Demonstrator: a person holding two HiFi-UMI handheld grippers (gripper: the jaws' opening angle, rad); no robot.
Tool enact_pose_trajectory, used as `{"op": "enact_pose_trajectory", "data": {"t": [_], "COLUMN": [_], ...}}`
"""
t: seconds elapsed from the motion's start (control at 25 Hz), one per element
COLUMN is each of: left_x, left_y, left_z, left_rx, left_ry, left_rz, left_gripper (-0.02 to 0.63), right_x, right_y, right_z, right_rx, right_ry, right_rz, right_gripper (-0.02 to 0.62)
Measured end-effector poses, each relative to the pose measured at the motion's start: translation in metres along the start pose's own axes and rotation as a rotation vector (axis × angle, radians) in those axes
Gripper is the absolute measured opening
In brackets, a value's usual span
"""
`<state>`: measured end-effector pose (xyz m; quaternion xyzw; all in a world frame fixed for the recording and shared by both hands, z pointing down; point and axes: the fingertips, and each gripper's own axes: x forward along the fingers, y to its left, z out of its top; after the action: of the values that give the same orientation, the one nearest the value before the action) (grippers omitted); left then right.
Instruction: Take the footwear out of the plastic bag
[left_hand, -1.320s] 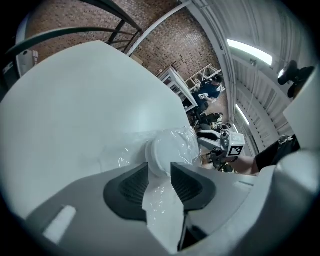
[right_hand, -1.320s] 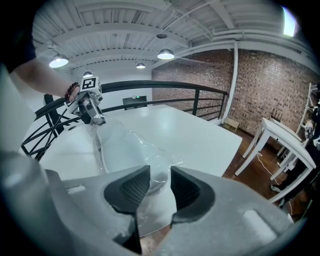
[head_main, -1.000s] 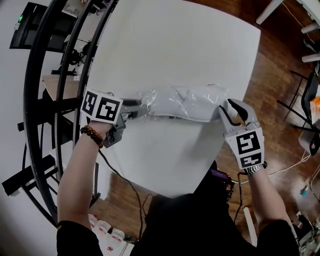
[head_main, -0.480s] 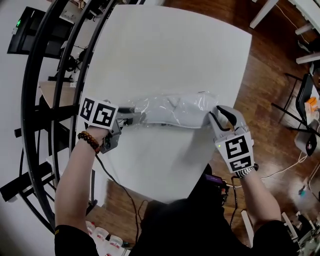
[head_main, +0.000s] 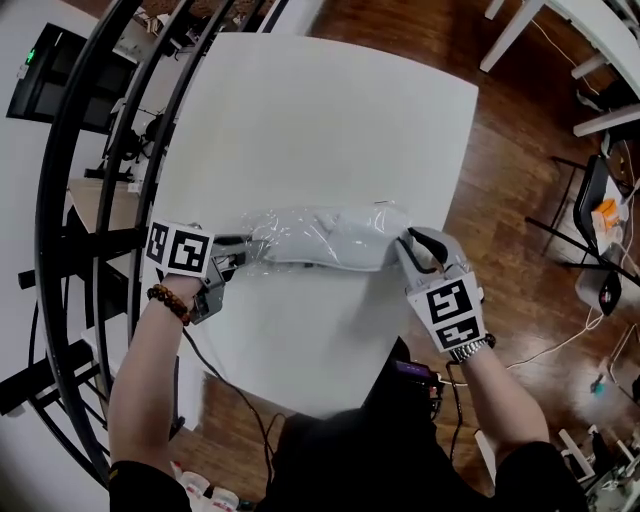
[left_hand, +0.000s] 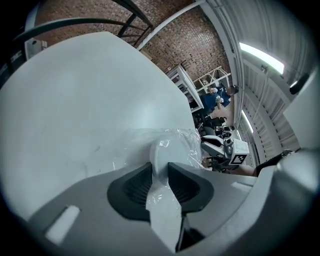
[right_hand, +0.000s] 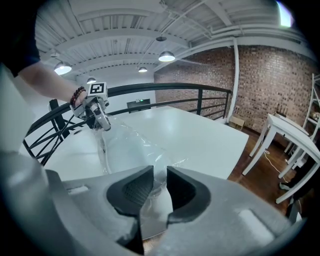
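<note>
Now the plastic bag (head_main: 300, 225) lies across the near part of the table (head_main: 330, 110), with the pale footwear (head_main: 345, 245) inside it. The left tongs (left_hand: 160, 170), jaws just closing, clamp one end, footwear and bag together. The right tongs (right_hand: 159, 180), also just closing, pinch the bag's other end. Next, I judge, the bag must be drawn off the footwear. Only the clinging bag hinders; a black railing (head_main: 90, 200) stands clear at the left.

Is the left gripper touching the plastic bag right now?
Touching. The left gripper view shows it: the jaws of the left gripper have just been closing, and both press on the end of the plastic bag between them.
</note>
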<state>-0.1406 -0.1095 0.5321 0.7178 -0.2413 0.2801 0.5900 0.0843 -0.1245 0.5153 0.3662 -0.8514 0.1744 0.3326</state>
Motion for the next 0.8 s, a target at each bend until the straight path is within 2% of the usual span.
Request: {"op": "enact_pose_trajectory", "data": {"t": [0.32,0.8], "left_x": [-0.012,-0.035], "left_y": [0.001,0.005], "left_z": [0.001,-0.001], "left_rx": [-0.019,-0.053], "left_ry": [-0.061,-0.17], "left_rz": [0.023,0.032], "left_gripper": [0.109,0.1], "right_x": [-0.005,-0.016], "right_y": [-0.001,-0.013], "right_z": [0.004,0.008], "right_rx": [0.011,0.012], "right_ry": [-0.004,0.004], "right_rz": [-0.013,-0.072], "right_gripper": [0.003,-0.004]}}
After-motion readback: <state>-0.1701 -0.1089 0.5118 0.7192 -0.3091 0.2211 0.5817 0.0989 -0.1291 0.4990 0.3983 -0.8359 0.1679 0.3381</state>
